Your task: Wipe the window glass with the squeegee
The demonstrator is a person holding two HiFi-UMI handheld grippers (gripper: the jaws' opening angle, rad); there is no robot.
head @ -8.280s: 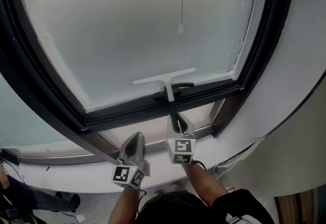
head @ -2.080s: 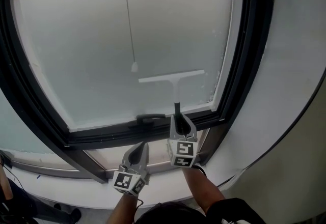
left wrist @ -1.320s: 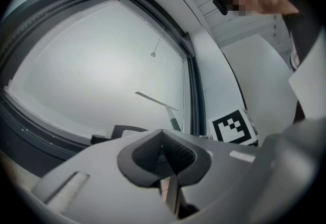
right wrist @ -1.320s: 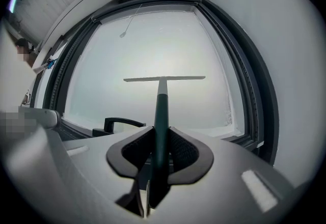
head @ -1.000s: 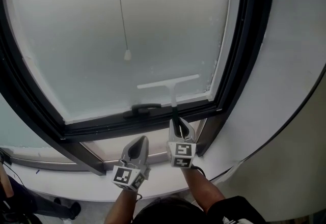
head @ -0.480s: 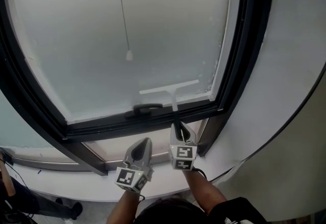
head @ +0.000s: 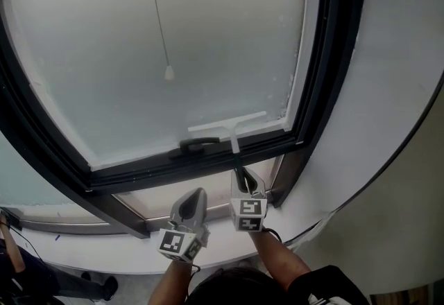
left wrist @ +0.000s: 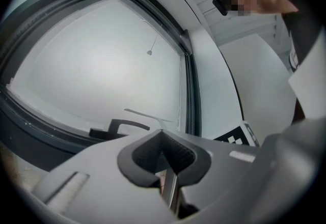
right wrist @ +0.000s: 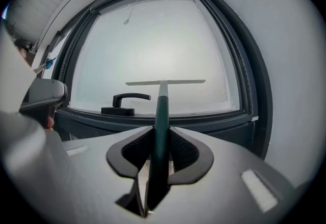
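Right gripper (right wrist: 159, 151) is clamped on the squeegee (head: 227, 122). The dark green shaft runs straight out between the jaws, centred, with the grip near its rear end. The blade sits crosswise and about level, low on the window glass (head: 173, 40) towards the bottom right corner. It's just above the bottom frame (head: 208, 161), and its left end is just beside the window handle (head: 198, 144). Looks like the bottom of a stroke. To do it well, I'd keep the whole rubber edge flat on the pane with even pressure and hold the blade level. I'd also stop short of the frame so the edge doesn't ride up onto it. Main risk is the left tip catching the window handle, so bias right or lift off early. Grip is far back, so expect the blade to twist if pressure goes off-axis. Left gripper (left wrist: 164, 154) has its jaws pressed together on nothing. It hangs beside the right one, below the frame. The pull cord (head: 168, 73) hangs well clear above.
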